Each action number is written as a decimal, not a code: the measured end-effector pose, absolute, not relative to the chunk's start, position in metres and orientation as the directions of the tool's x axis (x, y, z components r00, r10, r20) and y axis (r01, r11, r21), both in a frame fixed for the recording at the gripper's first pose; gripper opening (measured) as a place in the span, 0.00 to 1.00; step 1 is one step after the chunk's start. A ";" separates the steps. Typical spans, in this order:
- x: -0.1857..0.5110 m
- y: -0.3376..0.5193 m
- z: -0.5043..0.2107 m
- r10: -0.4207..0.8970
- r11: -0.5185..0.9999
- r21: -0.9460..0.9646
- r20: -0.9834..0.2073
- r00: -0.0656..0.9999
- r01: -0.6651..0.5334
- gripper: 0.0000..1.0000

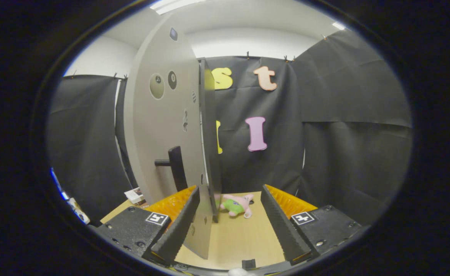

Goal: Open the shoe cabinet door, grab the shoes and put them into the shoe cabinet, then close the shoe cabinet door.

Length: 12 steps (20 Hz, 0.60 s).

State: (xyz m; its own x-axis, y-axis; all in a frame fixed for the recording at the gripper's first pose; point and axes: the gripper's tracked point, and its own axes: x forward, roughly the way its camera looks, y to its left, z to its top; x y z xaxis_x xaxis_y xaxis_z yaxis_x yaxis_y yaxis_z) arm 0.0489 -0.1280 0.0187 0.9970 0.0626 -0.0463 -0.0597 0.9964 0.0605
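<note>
The grey shoe cabinet door (163,126) stands upright and nearly edge-on just ahead of me, round stickers on its face. Its black handle (177,166) sticks out on the left face, just above my left finger (178,218). My gripper (229,188) is open. The door's lower edge runs down between the fingers, close against the left one and well apart from the right finger (282,222). A dark panel edge (210,134) shows right behind the door; I cannot tell whether it belongs to the door or to the cabinet body.
A pink and green plush toy (237,205) lies on the light wooden table (244,237) just beyond the fingertips. A small printed box (134,194) sits on the table left of the door. Black cloth walls close in the booth behind and on both sides.
</note>
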 end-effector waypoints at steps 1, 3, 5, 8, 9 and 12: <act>0.053 -0.124 0.020 0.091 0.995 0.054 -0.046 0.995 -0.088 1.00; 0.057 -0.126 0.024 0.107 0.994 0.023 -0.038 0.994 -0.106 1.00; 0.058 -0.111 0.022 0.151 0.988 0.029 -0.055 0.987 -0.149 0.99; 0.056 -0.099 0.022 0.171 0.985 0.024 -0.057 0.984 -0.169 0.95; 0.055 -0.093 0.022 0.177 0.984 0.023 -0.056 0.983 -0.176 0.95; 0.057 -0.062 0.020 0.198 0.980 0.023 -0.060 0.978 -0.197 0.95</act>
State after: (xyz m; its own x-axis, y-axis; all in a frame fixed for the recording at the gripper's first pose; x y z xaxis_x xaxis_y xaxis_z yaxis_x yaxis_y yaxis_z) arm 0.0572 -0.0622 0.0205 0.9785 0.1976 -0.0598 -0.1966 0.9802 0.0226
